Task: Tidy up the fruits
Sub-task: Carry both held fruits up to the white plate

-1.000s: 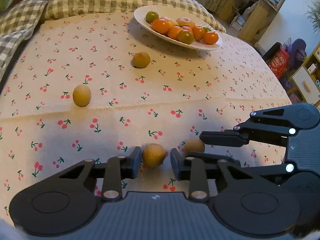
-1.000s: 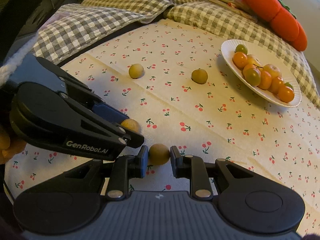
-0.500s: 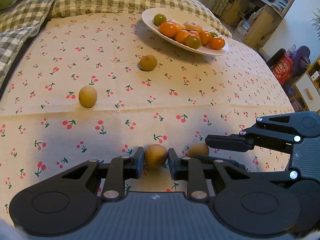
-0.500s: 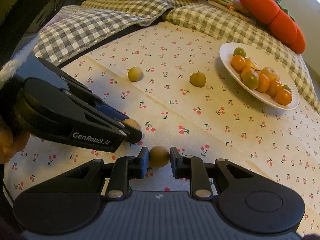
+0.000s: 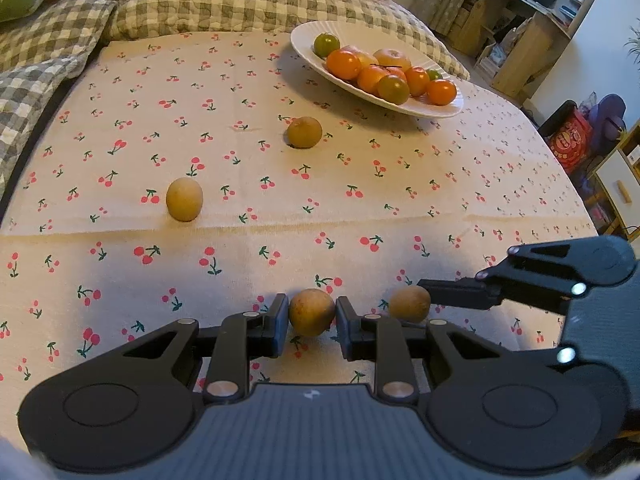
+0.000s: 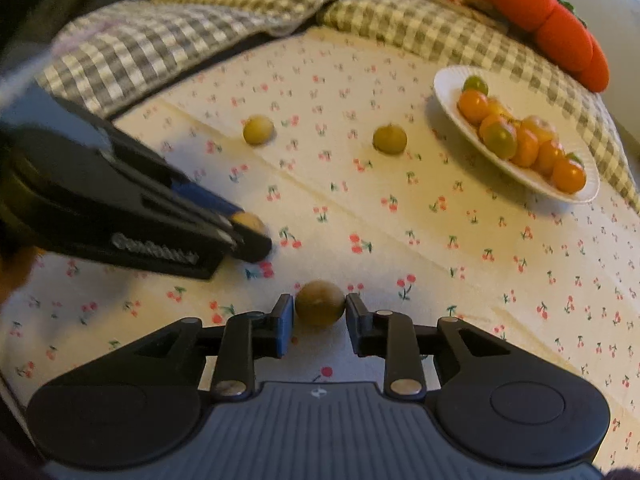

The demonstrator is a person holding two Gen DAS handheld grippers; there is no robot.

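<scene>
Brown and round, a small fruit [image 5: 311,312] sits squarely between the fingers of my left claw [image 5: 311,326], both pads pressed against its sides, so that claw is narrow and holding it just above the cherry-print cloth [image 5: 360,200]. My right claw [image 6: 319,326] has a second brown fruit [image 6: 320,309] between its fingers too; its jaws are opening at this moment, and I see a thin gap on the left pad's side while the right pad looks about touching. From the left wrist view, the right claw comes in at about three o'clock, with its fruit just beside mine. From the right wrist view, the left claw reaches in from nine o'clock, blurred, its fruit peeking out at the fingertips. Two more loose fruits lie on the cloth well ahead: a pale one [image 5: 184,199] at about eleven o'clock of my left claw, and a greenish-brown one [image 5: 304,132] at twelve o'clock, farther off. Beyond that, at one o'clock, a white plate [image 5: 420,109] holds a heap of orange and green fruit [image 5: 376,70]. Checked cushions [image 5: 240,4] line the far edge of the cloth.
</scene>
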